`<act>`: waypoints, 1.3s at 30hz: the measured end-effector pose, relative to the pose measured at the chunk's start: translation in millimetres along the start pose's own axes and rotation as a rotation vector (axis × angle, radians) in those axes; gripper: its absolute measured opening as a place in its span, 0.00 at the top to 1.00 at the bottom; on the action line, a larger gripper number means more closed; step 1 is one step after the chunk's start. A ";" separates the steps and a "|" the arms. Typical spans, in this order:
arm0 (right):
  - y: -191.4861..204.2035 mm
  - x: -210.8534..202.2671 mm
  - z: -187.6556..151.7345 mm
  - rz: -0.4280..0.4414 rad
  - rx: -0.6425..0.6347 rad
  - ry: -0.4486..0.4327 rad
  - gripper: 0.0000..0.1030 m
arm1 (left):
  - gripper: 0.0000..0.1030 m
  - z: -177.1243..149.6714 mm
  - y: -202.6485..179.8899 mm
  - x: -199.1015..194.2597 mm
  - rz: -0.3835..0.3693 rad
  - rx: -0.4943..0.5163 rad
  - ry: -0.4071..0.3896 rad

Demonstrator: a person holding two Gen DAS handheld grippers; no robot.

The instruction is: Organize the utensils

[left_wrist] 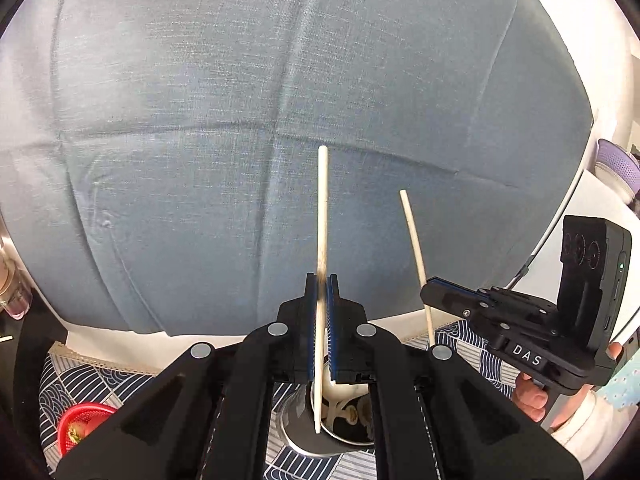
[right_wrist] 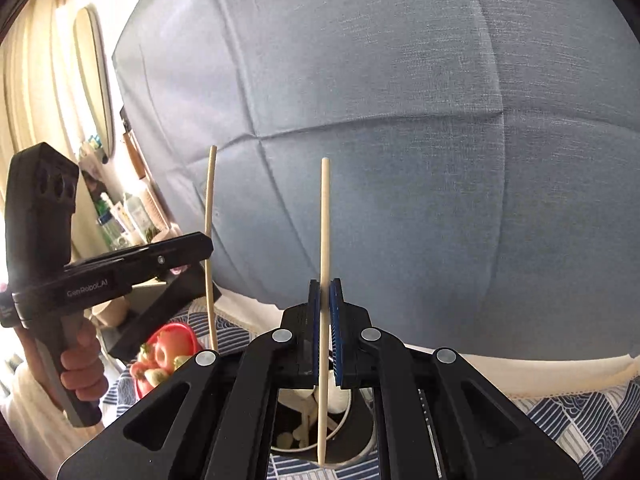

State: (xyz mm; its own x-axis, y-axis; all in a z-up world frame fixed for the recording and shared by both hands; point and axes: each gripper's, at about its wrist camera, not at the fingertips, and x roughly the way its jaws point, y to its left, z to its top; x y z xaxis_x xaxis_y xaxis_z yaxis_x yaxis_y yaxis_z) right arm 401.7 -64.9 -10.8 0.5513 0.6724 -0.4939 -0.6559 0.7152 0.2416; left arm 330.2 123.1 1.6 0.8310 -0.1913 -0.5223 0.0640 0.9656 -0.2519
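Left gripper [left_wrist: 322,300]: jaws nearly closed, pinching a chopstick [left_wrist: 322,216] between the blue pads [left_wrist: 331,320]; it also shows from the side in the right wrist view [right_wrist: 206,249].
Left chopstick: upright, gripped near its lower half; the lower tip hangs just over the cup's [left_wrist: 298,420] rim, the upper end rises in front of the cushion [left_wrist: 240,120].
Left hand [right_wrist: 82,364]: wrapped round the handle below the gripper body, fingers curled, white sleeve at the wrist; the gripper is held level and points sideways toward the cup.
Right gripper [right_wrist: 325,300]: jaws nearly closed on a second chopstick [right_wrist: 325,220]; seen side-on in the left wrist view [left_wrist: 426,292].
Right chopstick: close to vertical in its own view, leaning slightly in the left wrist view [left_wrist: 416,252]; its lower tip is above the cup's [right_wrist: 360,452] mouth.
Right hand [left_wrist: 528,396]: under the handle, fingers curled, pale sleeve behind.
Cup: metal, directly below both grippers, holding pale utensils [left_wrist: 336,400]; which kinds, I cannot tell.
Bench [left_wrist: 92,380]: covered with a blue-and-white patterned cloth under the cup.
Basket [right_wrist: 176,344]: red, on the bench left of the cup, with fruit inside.
Cushion: blue-grey, behind the cup, filling the background.
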 end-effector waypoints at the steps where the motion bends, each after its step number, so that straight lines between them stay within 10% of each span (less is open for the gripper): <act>1: -0.7 1.9 0.0 0.002 0.003 -0.006 0.95 | 0.95 -0.4 0.7 3.1 -0.008 -0.009 -0.003; 21: -11.1 17.4 -37.1 -0.003 0.024 0.016 0.92 | 0.95 -46.0 -5.4 30.8 -0.021 -0.025 0.062; 24: -8.2 6.1 -43.0 -0.015 -0.012 0.032 0.89 | 0.72 -52.2 -8.8 20.5 -0.002 0.013 0.061; 26: -5.6 -4.8 -46.2 -0.043 -0.044 0.035 0.68 | 0.46 -56.8 -10.0 11.5 0.022 0.040 0.051; 28: -3.3 -18.0 -50.3 -0.079 -0.063 0.023 0.45 | 0.39 -59.7 -7.1 3.3 0.036 0.030 0.053; 34: -1.7 -51.5 -71.1 -0.133 -0.074 0.048 0.23 | 0.10 -70.1 -10.2 -24.7 0.126 0.060 0.047; 39: 2.3 -74.9 -88.7 -0.170 -0.058 0.083 0.15 | 0.06 -81.6 -14.7 -49.3 0.204 0.020 0.039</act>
State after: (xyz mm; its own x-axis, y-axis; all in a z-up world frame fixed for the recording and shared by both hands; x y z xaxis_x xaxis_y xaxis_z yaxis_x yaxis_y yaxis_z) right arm 313.2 -130.5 -47.4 0.6140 0.5229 -0.5912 -0.5867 0.8034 0.1013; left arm 243.1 104.0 -35.4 0.8060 0.0023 -0.5920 -0.0923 0.9882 -0.1219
